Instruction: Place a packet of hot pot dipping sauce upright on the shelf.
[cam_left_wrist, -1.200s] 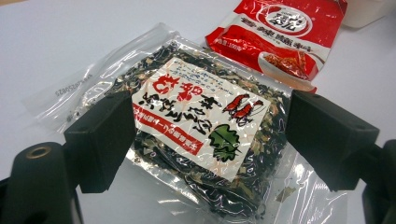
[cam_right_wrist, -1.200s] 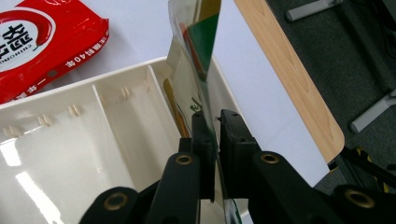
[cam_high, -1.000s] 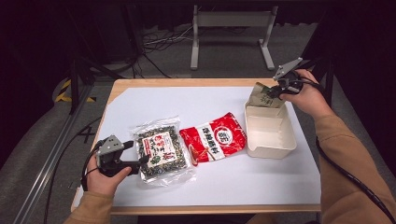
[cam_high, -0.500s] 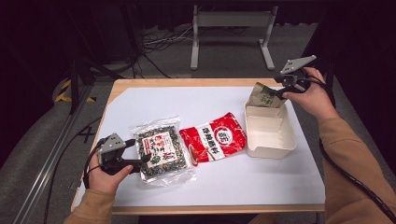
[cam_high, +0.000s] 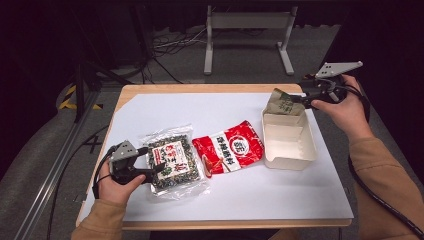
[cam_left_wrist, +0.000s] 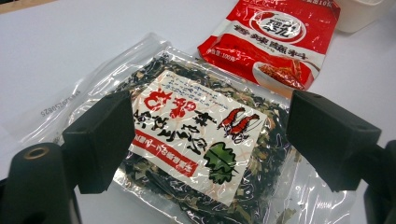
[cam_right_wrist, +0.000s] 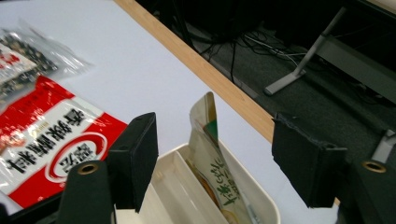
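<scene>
A clear packet of dark dried greens (cam_high: 172, 162) (cam_left_wrist: 201, 140) with a white and red label lies flat at the front left. My left gripper (cam_high: 150, 167) (cam_left_wrist: 212, 135) hovers over it, open, one jaw on each side. To its right lies a red packet (cam_high: 229, 149) (cam_left_wrist: 280, 37) (cam_right_wrist: 46, 149). An olive-tan packet (cam_high: 284, 104) (cam_right_wrist: 212, 158) stands on edge in the far end of the white box (cam_high: 290, 155) (cam_right_wrist: 261, 205). My right gripper (cam_high: 300, 98) (cam_right_wrist: 222, 161) is just behind it; its jaws have just been opening, with the packet between the pads but untouched.
A white sheet (cam_high: 200, 110) covers the wooden table, whose far edge (cam_high: 200, 88) runs just behind the box. A metal stand (cam_high: 247, 22) and cables lie on the floor beyond.
The right gripper has opened, let go of the olive-tan packet and drawn back up and to the right. The packet stays standing in the box. The left gripper has not moved.
</scene>
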